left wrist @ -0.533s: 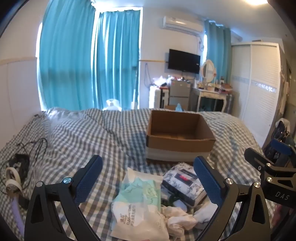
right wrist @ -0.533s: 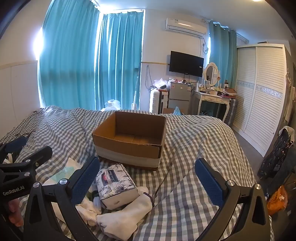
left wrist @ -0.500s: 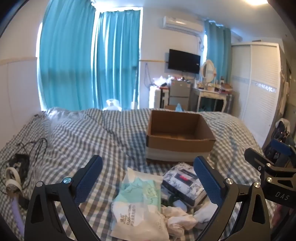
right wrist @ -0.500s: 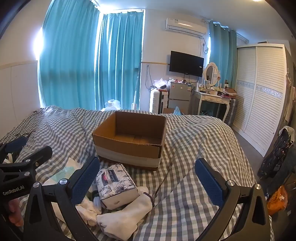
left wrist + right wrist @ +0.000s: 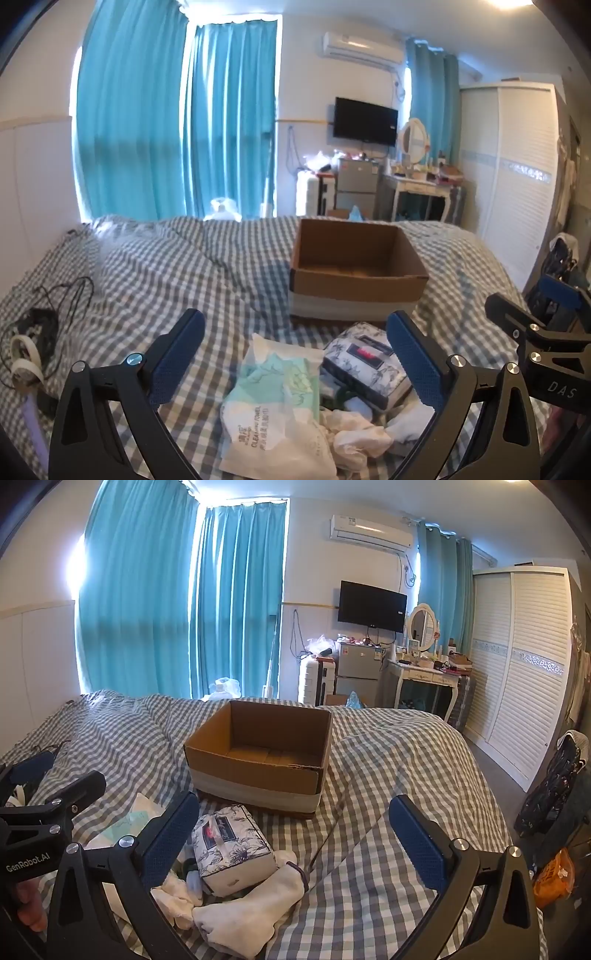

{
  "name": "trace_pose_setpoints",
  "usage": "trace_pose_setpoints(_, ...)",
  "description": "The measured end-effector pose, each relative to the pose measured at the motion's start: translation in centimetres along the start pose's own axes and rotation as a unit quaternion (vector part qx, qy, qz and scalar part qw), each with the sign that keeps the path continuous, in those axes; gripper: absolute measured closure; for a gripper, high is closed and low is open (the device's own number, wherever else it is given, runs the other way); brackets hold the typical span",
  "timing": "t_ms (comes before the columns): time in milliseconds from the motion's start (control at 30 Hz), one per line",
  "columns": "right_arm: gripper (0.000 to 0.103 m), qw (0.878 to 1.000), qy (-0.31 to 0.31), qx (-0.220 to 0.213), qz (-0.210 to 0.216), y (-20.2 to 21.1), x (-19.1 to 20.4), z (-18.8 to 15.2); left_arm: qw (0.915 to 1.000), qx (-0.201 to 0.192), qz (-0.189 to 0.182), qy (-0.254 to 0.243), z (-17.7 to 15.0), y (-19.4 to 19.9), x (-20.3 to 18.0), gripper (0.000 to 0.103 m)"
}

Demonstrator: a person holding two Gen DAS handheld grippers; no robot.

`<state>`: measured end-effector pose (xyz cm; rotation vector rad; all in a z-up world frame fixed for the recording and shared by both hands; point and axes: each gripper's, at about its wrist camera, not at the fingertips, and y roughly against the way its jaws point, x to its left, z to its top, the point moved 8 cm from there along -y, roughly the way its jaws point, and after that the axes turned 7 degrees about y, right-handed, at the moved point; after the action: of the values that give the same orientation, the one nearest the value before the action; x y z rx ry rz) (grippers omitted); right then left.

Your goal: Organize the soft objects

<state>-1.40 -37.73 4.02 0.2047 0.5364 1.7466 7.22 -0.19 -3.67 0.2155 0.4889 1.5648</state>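
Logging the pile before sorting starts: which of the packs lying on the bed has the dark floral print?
The tissue pack, boxy and closest to the cardboard box. The other pack, the cleaning towels, is flat, white and mint green with a crinkly wrapper.

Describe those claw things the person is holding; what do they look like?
Both look alike. The left gripper and right gripper each have a black angular frame with silver screws and two fingers faced with dark blue textured pads. White lettering marks the bodies: "GenRobot.AI" on the left one, "DAS" on the right. No cables or sleeves show.
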Motion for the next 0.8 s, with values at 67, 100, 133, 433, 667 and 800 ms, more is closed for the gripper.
trace_pose_setpoints(67, 0.000, 1.000, -0.001, 0.000, 0.001, 0.03, 0.04, 0.00, 1.0000, 0.000, 0.002, 0.000, -0.01, 0.00, 0.02, 0.002)
trace_pose_setpoints(100, 0.000, 1.000, -0.001, 0.000, 0.001, 0.06, 0.06, 0.00, 1.0000, -0.001, 0.001, -0.001, -0.02, 0.07, -0.07, 0.002)
trace_pose_setpoints(133, 0.000, 1.000, -0.001, 0.000, 0.001, 0.06, 0.06, 0.03, 1.0000, -0.001, 0.002, -0.002, -0.03, 0.10, -0.06, 0.002)
trace_pose_setpoints(433, 0.000, 1.000, 0.000, 0.001, 0.000, 0.04, 0.02, -0.12, 1.0000, 0.000, 0.003, -0.001, 0.09, 0.12, 0.02, 0.002)
trace_pose_setpoints(667, 0.000, 1.000, 0.000, 0.001, 0.001, 0.05, 0.07, -0.15, 1.0000, -0.001, 0.001, -0.001, 0.09, 0.14, 0.04, 0.002)
trace_pose_setpoints(800, 0.000, 1.000, -0.001, 0.002, 0.001, 0.07, 0.07, -0.19, 1.0000, 0.000, 0.002, -0.003, 0.15, 0.10, 0.06, 0.002)
